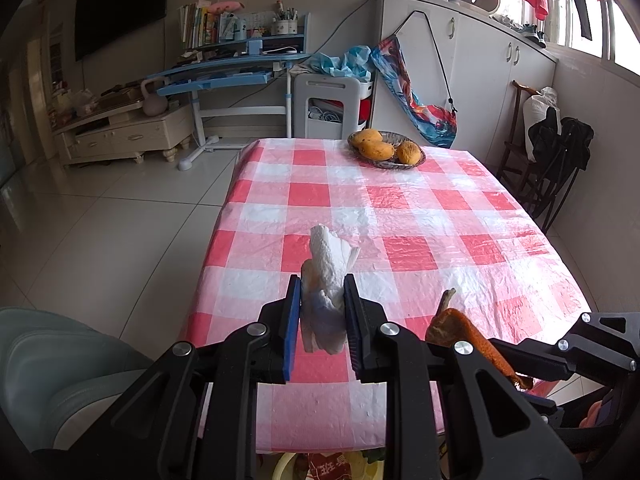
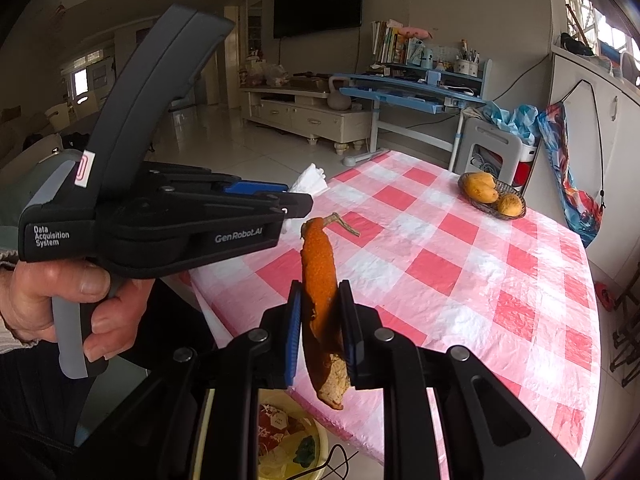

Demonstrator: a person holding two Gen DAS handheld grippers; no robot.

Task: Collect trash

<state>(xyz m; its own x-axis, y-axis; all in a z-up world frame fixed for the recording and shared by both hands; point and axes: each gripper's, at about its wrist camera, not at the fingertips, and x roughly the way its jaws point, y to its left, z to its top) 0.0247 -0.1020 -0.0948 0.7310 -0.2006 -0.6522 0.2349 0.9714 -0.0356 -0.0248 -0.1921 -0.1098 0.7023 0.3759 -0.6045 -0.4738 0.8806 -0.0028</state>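
My left gripper (image 1: 322, 294) is shut on a crumpled white paper tissue (image 1: 330, 264) that sticks up between its blue pads, held above the near edge of the red-and-white checked table (image 1: 400, 208). My right gripper (image 2: 320, 300) is shut on a long strip of orange peel (image 2: 318, 276) with a dry stem end. In the right wrist view the left gripper (image 2: 298, 200) appears from the side in a person's hand (image 2: 60, 300), the tissue (image 2: 310, 180) showing past its tip. The peel (image 1: 460, 324) also shows at the lower right of the left wrist view.
A yellow bin (image 2: 296, 440) with scraps in it stands on the floor below the table's near edge. A wicker basket (image 1: 386, 148) of mangoes sits at the far end of the table. A dark chair (image 1: 548, 160) stands to the right, a pale seat (image 1: 60, 360) at lower left.
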